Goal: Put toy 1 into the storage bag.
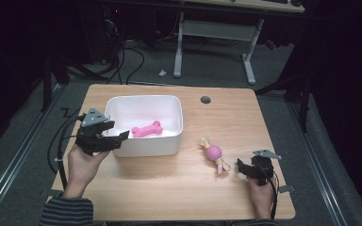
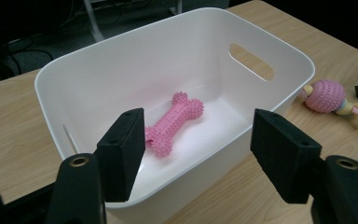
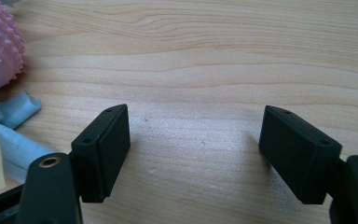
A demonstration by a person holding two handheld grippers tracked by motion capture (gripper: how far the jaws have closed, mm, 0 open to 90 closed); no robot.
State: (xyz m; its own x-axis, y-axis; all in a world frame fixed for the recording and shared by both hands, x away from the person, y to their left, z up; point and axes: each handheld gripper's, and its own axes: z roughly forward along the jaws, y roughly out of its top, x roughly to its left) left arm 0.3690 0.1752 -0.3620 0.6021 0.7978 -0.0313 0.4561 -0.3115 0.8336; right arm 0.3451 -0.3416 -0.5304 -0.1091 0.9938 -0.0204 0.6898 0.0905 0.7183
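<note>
A white plastic bin (image 1: 169, 106) (image 2: 284, 51) stands on the wooden table (image 1: 231, 122), and a pink spiked bone toy (image 1: 146, 130) (image 2: 173, 122) lies flat on its floor. My left gripper (image 1: 118, 137) (image 2: 205, 151) hovers open at the bin's near left rim, with nothing between its jaws. A pink spiked ball toy with cloth tails (image 1: 214, 154) (image 2: 325, 95) (image 3: 0, 51) lies on the table right of the bin. My right gripper (image 1: 240, 167) (image 3: 196, 149) stands open just right of that toy, low over bare wood and holding nothing.
A round cable hole (image 1: 205, 100) sits near the table's far edge. Behind the table stand a white desk frame (image 1: 214, 33) and floor cables (image 1: 132, 56). Bare wood (image 3: 214, 56) lies ahead of the right gripper.
</note>
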